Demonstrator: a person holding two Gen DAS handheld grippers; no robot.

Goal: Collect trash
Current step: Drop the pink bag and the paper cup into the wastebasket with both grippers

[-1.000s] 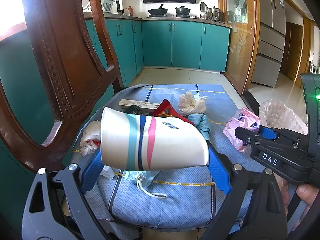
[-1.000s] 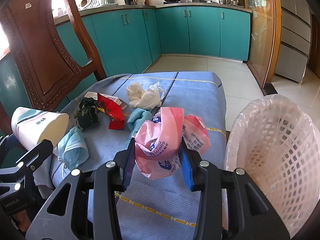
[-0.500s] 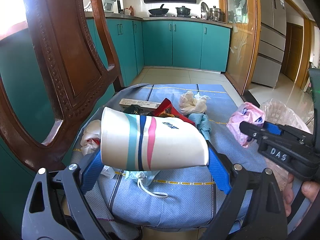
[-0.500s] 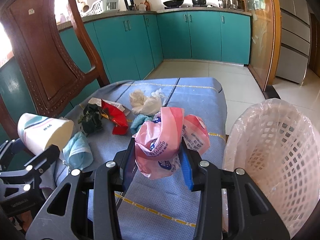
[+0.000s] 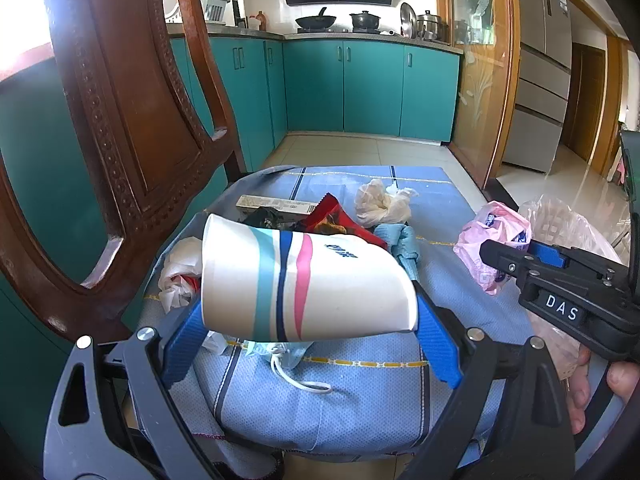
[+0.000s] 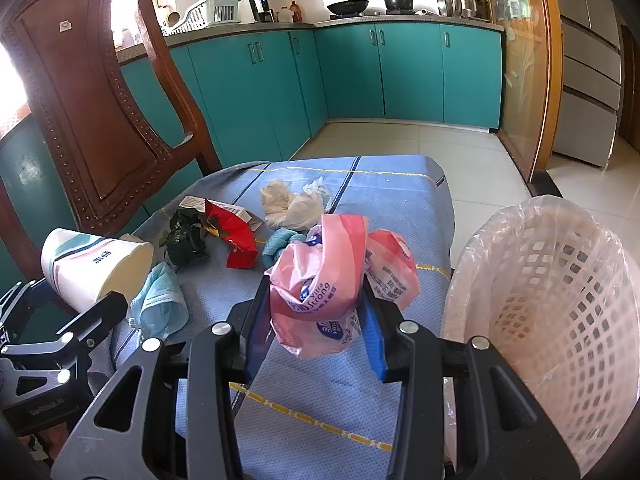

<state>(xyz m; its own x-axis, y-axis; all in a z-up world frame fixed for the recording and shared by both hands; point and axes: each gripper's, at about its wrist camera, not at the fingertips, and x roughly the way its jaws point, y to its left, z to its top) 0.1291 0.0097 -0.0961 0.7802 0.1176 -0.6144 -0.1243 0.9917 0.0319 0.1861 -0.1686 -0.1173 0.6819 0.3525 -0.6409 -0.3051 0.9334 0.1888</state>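
My left gripper (image 5: 308,308) is shut on a white paper cup (image 5: 300,284) with teal, blue and pink stripes, held on its side above the chair seat. My right gripper (image 6: 316,292) is shut on a crumpled pink plastic bag (image 6: 320,280), held just left of a white lattice basket (image 6: 560,300) with a clear liner. On the blue seat cloth (image 6: 380,200) lie a red wrapper (image 6: 236,236), a dark green wrapper (image 6: 186,236), a white tissue wad (image 6: 292,208), a blue cloth ball (image 6: 280,244) and a light blue face mask (image 6: 160,304).
The carved wooden chair back (image 6: 100,100) rises at the left. A crumpled white plastic bag (image 5: 180,276) and a flat paper strip (image 5: 276,204) also lie on the seat. Teal kitchen cabinets (image 6: 400,72) and tiled floor (image 6: 460,148) lie beyond.
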